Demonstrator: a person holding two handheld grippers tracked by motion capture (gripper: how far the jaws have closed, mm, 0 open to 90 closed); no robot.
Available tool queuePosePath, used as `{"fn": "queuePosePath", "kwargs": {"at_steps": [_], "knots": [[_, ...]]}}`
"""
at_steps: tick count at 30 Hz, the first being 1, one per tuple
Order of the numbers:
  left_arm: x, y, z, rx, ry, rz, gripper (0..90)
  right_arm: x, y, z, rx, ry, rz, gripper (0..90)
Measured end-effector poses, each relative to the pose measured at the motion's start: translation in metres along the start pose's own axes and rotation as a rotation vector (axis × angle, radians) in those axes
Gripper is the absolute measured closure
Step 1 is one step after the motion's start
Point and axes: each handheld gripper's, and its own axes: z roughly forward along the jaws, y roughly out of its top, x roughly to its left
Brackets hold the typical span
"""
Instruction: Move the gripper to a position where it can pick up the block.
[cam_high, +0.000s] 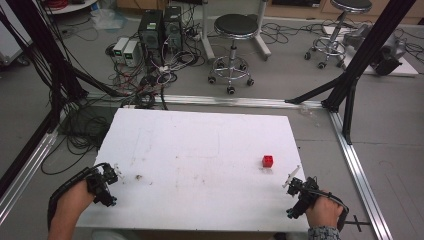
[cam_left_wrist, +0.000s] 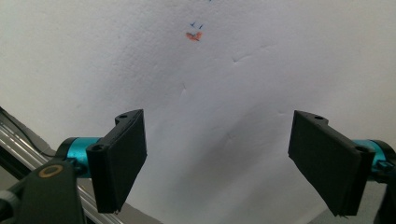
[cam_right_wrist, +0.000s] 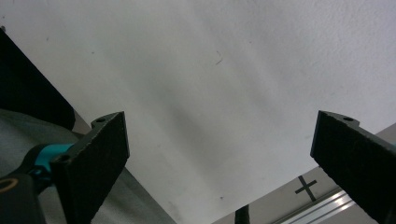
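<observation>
Black, flat-faced fingers (cam_left_wrist: 122, 161) of the left gripper (cam_left_wrist: 217, 163) stand wide apart over bare white board, nothing between them; each rectangular pad is bolted to a teal cylindrical mount. In the high view the left gripper (cam_high: 102, 184) sits at the near left corner of the worktop (cam_high: 200, 150), held by a hand (cam_high: 70, 202) entering from the bottom edge, with a black cable looping from it.

Right gripper (cam_right_wrist: 219, 163) fingers (cam_right_wrist: 95, 161) are likewise spread wide and empty, their pads showing a matte, slightly grainy surface. In the high view the right gripper (cam_high: 298, 192) rests at the near right corner, held by the other hand (cam_high: 324, 212).

Worktop surface: a white rectangular board with a faintly pebbled, foam-like texture, shallow creases, and a small orange smudge (cam_left_wrist: 193, 36) with blue pen marks.

A small red cube (cam_high: 268, 160) with square faces sits on the right half of the worktop, apart from the right gripper and farther from the person than it.

Grey floor surrounds the board. Aluminium rails (cam_high: 357, 165) run along it, black frame struts rise at both sides, and two round black stools (cam_high: 235, 27) with chrome legs stand beyond, near tangled cables and computer towers (cam_high: 160, 27).
</observation>
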Motion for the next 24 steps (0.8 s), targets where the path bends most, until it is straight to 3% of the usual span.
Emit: {"fn": "queuePosePath", "kwargs": {"at_steps": [1, 11, 24], "knots": [[-0.0004, 0.0001, -0.0011, 0.001, 0.004, 0.001, 19.7, 0.0013, -0.0001, -0.0007, -0.005, 0.006, 0.02, 3.6], [-0.0006, 0.0013, -0.0013, -0.005, 0.004, -0.002, 19.8, -0.0008, -0.0025, -0.0019, -0.006, -0.005, 0.016, 3.6], [-0.0011, 0.0009, -0.001, -0.006, 0.002, 0.0, 20.0, -0.0053, 0.0001, -0.001, -0.007, -0.006, -0.008, 3.6]]}}
